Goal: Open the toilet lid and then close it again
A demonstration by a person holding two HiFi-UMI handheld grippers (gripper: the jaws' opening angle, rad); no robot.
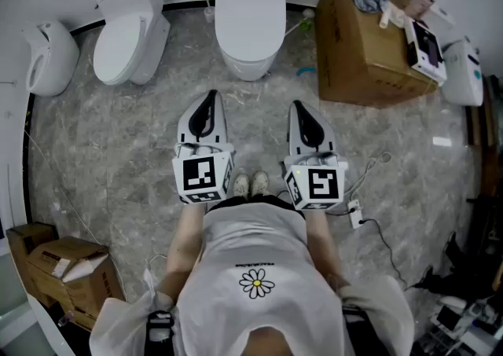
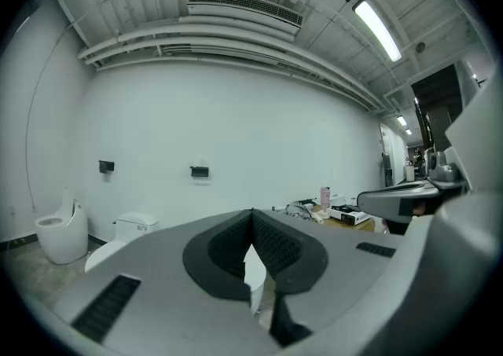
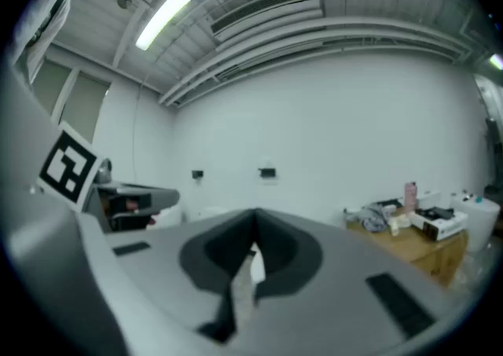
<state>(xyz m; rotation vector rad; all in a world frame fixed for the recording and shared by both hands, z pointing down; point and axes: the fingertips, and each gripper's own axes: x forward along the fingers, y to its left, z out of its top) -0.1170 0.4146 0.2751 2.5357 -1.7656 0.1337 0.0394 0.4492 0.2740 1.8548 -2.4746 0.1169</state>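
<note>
Two toilets stand along the far wall: the left toilet (image 1: 126, 32) is off to the side, while the middle toilet (image 1: 250, 40), the likely target, sits dead ahead with its lid (image 1: 250, 5) down flat. Nearer in, the left gripper (image 1: 211, 99) and the right gripper (image 1: 303, 107) are level, jaws pressed together on nothing, seemingly just carried, well apart from the bowl. Bare floor (image 1: 259, 111) lies open in front, but a cardboard box (image 1: 361, 64) crowds its right flank, so the lid's near edge looks the free way in.
</note>
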